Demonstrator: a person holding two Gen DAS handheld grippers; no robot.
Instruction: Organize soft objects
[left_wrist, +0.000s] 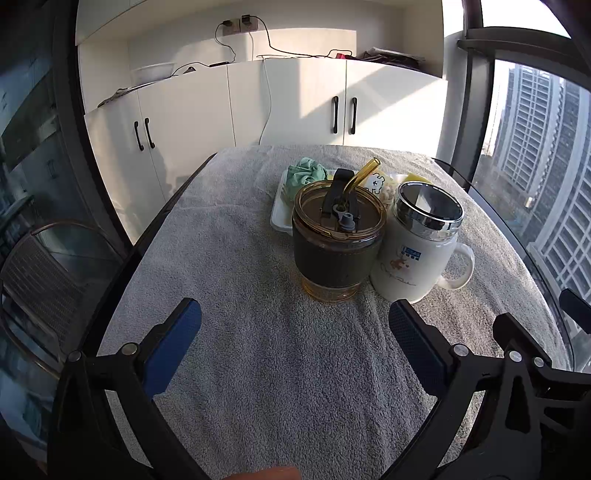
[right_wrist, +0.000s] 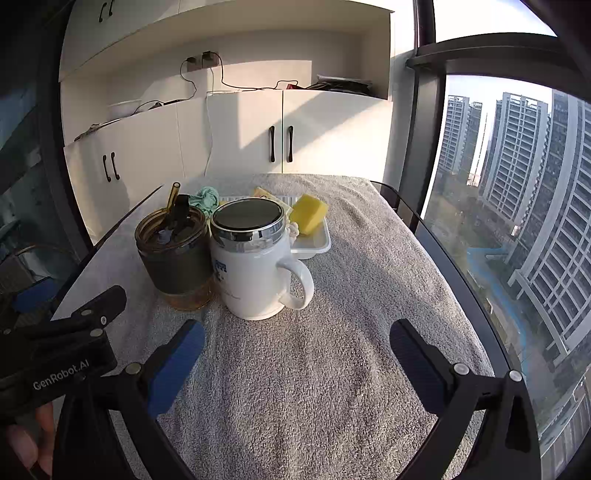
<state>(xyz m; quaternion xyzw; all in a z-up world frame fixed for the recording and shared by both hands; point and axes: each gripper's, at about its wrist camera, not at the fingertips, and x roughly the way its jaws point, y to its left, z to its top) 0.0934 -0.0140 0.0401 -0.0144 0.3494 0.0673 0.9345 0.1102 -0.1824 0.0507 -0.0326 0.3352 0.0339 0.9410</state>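
Nearest the cameras, the left gripper (left_wrist: 294, 325) hangs low over the grey towel (left_wrist: 258, 369) with its blue-padded jaws spread wide and nothing between them. The right gripper (right_wrist: 297, 345) does the same beside it, jaws wide apart and empty over bare towel.

Just beyond the left jaws, well clear of the pads, stands the amber glass tumbler (left_wrist: 336, 243) with a dark sleeve, a lid and a yellow straw (left_wrist: 364, 173). Touching or just beside it on its right is the white mug (left_wrist: 417, 258) with a chrome-rimmed lid, its handle turned to the right. In the right wrist view the mug sits ahead of the left finger of that gripper, off the centre line.

The soft things lie farther back, behind both cups, gathered in the white tray (right_wrist: 314, 242). The yellow sponge (right_wrist: 308, 214) is a thick block propped at a tilt on the tray's right side. The mint-green cloth (left_wrist: 306, 173) is crumpled into a loose bundle at the tray's far left corner. Between them a small packet (left_wrist: 376, 182) with a cartoon print shows partly; the cups hide the rest.
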